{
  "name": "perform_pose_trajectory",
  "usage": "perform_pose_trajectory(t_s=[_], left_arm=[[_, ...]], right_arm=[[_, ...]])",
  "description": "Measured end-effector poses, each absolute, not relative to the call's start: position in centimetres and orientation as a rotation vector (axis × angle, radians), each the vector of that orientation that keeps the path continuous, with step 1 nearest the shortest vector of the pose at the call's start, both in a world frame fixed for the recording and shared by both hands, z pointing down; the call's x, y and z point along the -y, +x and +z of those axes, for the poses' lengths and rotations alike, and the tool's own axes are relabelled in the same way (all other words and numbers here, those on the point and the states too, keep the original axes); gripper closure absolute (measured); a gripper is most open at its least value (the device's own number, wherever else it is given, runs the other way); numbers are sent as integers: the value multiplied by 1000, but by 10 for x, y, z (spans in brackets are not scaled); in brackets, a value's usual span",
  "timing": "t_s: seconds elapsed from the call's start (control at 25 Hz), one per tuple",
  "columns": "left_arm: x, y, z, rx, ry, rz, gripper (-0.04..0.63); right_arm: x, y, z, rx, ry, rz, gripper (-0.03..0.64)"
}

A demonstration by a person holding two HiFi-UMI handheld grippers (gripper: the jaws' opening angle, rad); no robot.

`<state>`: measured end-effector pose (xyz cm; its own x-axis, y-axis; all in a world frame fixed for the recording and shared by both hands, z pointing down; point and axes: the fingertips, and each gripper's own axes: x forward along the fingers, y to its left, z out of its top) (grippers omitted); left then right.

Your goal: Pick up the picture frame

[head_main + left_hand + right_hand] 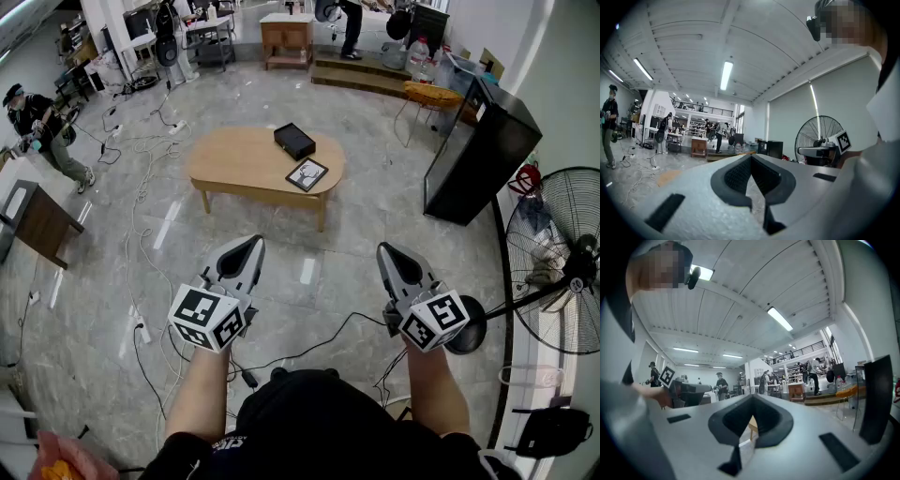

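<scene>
A picture frame (pixel 307 174) with a black border lies flat on the oval wooden table (pixel 239 164), near its right end, in the head view. A black box (pixel 294 141) sits on the table just behind the frame. My left gripper (pixel 253 243) and right gripper (pixel 384 250) are held out level over the floor, well short of the table, both shut with nothing in them. In the left gripper view the left gripper (pixel 751 158) has its jaws together. In the right gripper view the right gripper (pixel 753 399) is closed too, with a bit of the table (pixel 751 426) showing past the pads.
Cables (pixel 141 187) trail across the grey floor left of the table and near my feet. A black cabinet (pixel 478 150) and a standing fan (pixel 567 258) are at the right. A dark side table (pixel 37 220) sits at the left. People stand at the back and far left.
</scene>
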<state>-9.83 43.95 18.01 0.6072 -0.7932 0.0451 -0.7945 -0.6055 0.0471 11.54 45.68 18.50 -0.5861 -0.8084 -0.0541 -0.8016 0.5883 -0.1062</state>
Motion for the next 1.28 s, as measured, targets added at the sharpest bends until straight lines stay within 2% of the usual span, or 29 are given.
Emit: perform_pose_trajectory(t_s=[0.2, 0.56, 1.28], left_arm=[[-438, -94, 182, 1368, 2754, 50, 591], [-453, -65, 161, 1324, 2782, -188, 589], [-451, -37, 186, 1421, 2762, -68, 588]], right_arm=[[-457, 119, 185, -2727, -1380, -94, 615], [-473, 154, 194, -2720, -1373, -132, 615], [-482, 194, 211, -2718, -1343, -254, 614]])
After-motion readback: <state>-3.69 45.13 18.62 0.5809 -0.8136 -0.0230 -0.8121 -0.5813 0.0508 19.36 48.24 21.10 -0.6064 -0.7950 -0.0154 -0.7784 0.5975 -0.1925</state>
